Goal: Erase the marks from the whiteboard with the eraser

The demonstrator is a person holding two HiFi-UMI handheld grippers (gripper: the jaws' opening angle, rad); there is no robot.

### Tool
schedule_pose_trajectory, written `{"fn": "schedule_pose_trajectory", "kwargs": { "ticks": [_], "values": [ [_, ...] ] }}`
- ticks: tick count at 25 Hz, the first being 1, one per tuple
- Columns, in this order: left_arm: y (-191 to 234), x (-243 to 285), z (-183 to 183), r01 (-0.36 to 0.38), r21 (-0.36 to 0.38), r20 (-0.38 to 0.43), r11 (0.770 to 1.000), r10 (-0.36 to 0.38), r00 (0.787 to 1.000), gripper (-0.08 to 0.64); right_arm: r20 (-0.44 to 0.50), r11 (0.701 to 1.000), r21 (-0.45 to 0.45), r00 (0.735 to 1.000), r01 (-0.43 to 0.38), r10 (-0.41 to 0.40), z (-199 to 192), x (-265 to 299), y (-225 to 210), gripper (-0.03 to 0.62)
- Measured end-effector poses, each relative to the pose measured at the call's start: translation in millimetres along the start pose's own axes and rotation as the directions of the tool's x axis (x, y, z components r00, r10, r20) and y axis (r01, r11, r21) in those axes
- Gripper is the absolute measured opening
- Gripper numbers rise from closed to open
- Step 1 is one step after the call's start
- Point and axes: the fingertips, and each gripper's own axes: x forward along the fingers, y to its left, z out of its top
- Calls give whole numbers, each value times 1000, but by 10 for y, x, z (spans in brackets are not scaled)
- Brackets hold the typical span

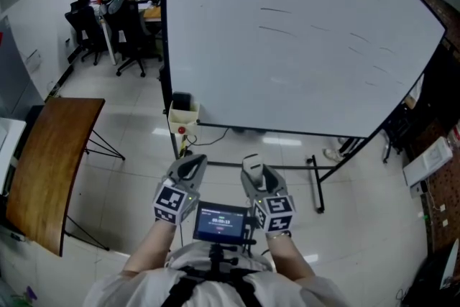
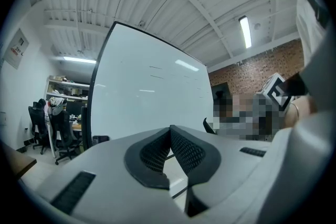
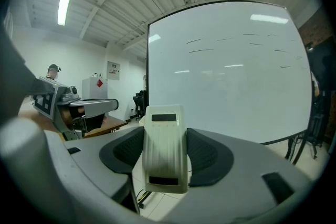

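Observation:
A large whiteboard (image 1: 287, 39) on a wheeled stand faces me, with several thin dark marks (image 1: 277, 10) across its upper part; the marks (image 3: 202, 51) also show in the right gripper view. My right gripper (image 1: 253, 169) is shut on a cream-coloured eraser (image 3: 165, 147), held upright between its jaws, well short of the board. My left gripper (image 1: 190, 167) is shut with nothing in it, its pads (image 2: 157, 152) pressed together. Both grippers hang close to my body, side by side, below the board's lower edge.
A brown folding table (image 1: 50, 162) stands at my left. Office chairs (image 1: 129, 32) and shelves sit at the back left, where a person (image 1: 83, 7) is seated. The board stand's legs (image 1: 316, 183) cross the floor ahead. A small screen (image 1: 221, 222) is mounted at my chest.

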Motion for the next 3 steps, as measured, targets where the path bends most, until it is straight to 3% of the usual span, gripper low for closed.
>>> {"fn": "schedule_pose_trajectory", "kwargs": {
  "ticks": [3],
  "values": [
    [-16, 5, 4, 3, -1, -1, 1000, -3, 1000, 5, -2, 1000, -8, 1000, 7, -7, -4, -8, -36, 262]
  ]
}}
